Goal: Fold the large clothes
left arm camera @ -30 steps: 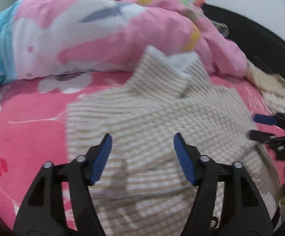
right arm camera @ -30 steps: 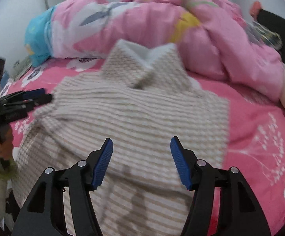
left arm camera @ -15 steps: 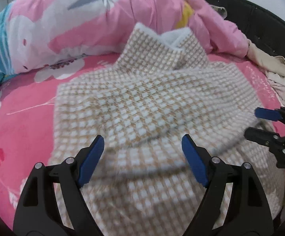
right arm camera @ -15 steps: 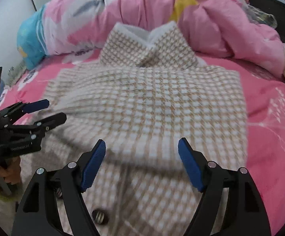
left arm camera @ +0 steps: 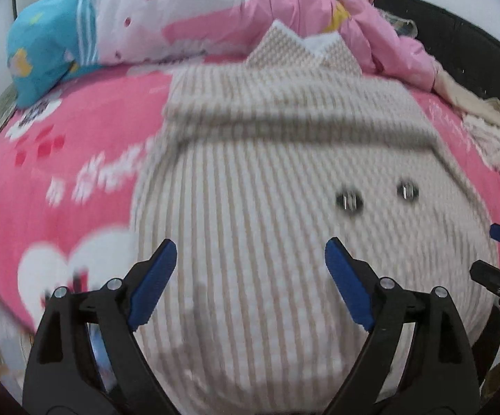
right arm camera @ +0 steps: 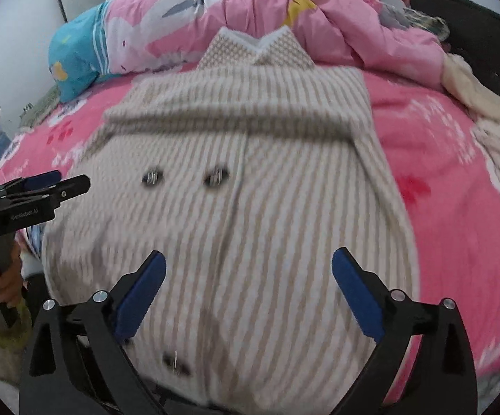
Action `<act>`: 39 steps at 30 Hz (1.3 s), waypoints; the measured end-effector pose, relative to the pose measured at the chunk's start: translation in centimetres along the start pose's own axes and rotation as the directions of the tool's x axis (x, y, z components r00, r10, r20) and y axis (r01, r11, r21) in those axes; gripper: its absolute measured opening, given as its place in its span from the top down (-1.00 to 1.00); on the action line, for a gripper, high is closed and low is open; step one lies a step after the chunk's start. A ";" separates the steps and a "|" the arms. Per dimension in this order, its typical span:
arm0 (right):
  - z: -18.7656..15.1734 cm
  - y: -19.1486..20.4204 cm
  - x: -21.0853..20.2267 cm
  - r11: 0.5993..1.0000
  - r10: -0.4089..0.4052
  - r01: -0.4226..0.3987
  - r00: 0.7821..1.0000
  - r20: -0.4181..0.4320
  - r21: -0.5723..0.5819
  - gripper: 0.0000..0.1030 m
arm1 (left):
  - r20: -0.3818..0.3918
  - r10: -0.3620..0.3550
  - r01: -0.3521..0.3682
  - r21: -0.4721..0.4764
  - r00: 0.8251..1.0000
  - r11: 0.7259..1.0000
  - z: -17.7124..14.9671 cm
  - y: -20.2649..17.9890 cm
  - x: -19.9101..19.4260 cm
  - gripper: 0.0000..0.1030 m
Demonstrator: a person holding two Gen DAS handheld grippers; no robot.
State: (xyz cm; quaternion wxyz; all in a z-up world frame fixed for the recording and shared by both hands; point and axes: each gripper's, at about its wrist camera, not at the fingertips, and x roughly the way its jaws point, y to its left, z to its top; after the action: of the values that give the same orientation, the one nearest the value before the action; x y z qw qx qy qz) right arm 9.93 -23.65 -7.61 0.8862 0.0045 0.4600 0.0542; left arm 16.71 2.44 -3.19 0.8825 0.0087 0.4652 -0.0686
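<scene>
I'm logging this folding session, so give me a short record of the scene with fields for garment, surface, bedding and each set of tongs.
garment: beige checked coat, spread flat, collar at the far end, dark buttons showing
surface: pink floral bedsheet
bedding: pink quilt bunched behind the collar
left tongs: opening, nothing between them
right tongs: opening, nothing between them

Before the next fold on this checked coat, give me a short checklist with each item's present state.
1. Left gripper free of cloth: ok, jaws opening, nothing pinched.
2. Right gripper free of cloth: ok, jaws opening, nothing pinched.
3. Coat lies flat on the bed: ok.
4. Collar clear of the quilt: not ok, they touch.
5. Hem edge visible: cannot tell, hidden below both grippers.
</scene>
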 end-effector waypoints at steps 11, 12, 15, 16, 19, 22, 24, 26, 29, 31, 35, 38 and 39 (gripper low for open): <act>-4.9 0.5 2.5 0.991 -0.128 0.126 0.990 -0.051 -0.037 -0.88 | -0.015 0.066 -0.065 0.049 0.998 0.997 -4.9 -0.7 1.9 -0.85; -4.9 0.4 2.4 0.992 -0.126 0.125 0.991 -0.050 -0.033 -0.88 | -0.015 0.066 -0.065 0.049 0.998 0.997 -4.9 -0.7 1.9 -0.85; -5.2 0.3 2.3 0.992 -0.122 0.121 0.992 -0.042 -0.024 -0.88 | -0.027 0.069 -0.068 0.037 0.997 0.997 -4.9 -0.8 1.8 -0.85; -5.2 0.2 2.3 0.993 -0.120 0.120 0.992 -0.041 -0.020 -0.88 | -0.031 0.070 -0.069 0.036 0.997 0.997 -4.9 -0.8 1.8 -0.85; -5.7 0.0 2.3 0.995 -0.103 0.103 0.994 -0.021 -0.014 -0.89 | -0.027 0.071 -0.070 0.034 0.997 0.997 -5.0 -0.8 1.8 -0.85; -5.9 -0.3 2.3 0.997 -0.079 0.079 0.997 -0.011 0.004 -0.89 | -0.029 0.084 -0.083 0.049 0.996 0.995 -5.3 -0.9 1.7 -0.85; -5.9 -0.4 2.4 0.998 -0.069 0.069 0.998 -0.001 -0.002 -0.89 | -0.027 0.087 -0.086 0.042 0.996 0.995 -5.5 -0.8 1.6 -0.85; -6.0 -0.6 2.4 0.998 -0.056 0.056 0.998 0.010 -0.008 -0.90 | -0.011 0.086 -0.086 0.039 0.996 0.996 -5.7 -0.8 1.6 -0.85; -6.1 -0.7 2.4 0.999 -0.046 0.047 0.999 0.012 -0.025 -0.90 | -0.008 0.085 -0.084 0.039 0.996 0.996 -5.8 -0.7 1.7 -0.86; -6.2 -0.6 2.3 0.999 -0.044 0.045 0.999 0.019 -0.027 -0.90 | -0.004 0.075 -0.075 0.038 0.997 0.997 -5.8 -0.7 1.8 -0.86; -6.6 -0.5 2.3 0.999 -0.050 0.051 0.998 0.041 -0.016 -0.90 | 0.006 0.051 -0.051 0.038 0.999 0.998 -5.8 -0.6 1.4 -0.86; -6.6 -0.5 2.4 0.998 -0.053 0.053 0.998 0.033 -0.016 -0.90 | 0.017 0.039 -0.040 0.036 0.999 0.999 -6.2 -0.3 0.5 -0.86; -6.6 -0.5 2.4 0.998 -0.052 0.053 0.998 0.028 -0.015 -0.90 | 0.039 0.026 -0.027 0.031 0.999 0.999 -6.5 -0.1 -0.2 -0.86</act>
State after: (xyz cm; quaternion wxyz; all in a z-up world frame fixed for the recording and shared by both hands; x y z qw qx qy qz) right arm 5.99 -24.16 -13.39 0.8935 -0.0140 0.4475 0.0345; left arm 11.25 2.86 -6.76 0.8918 0.0277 0.4469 -0.0643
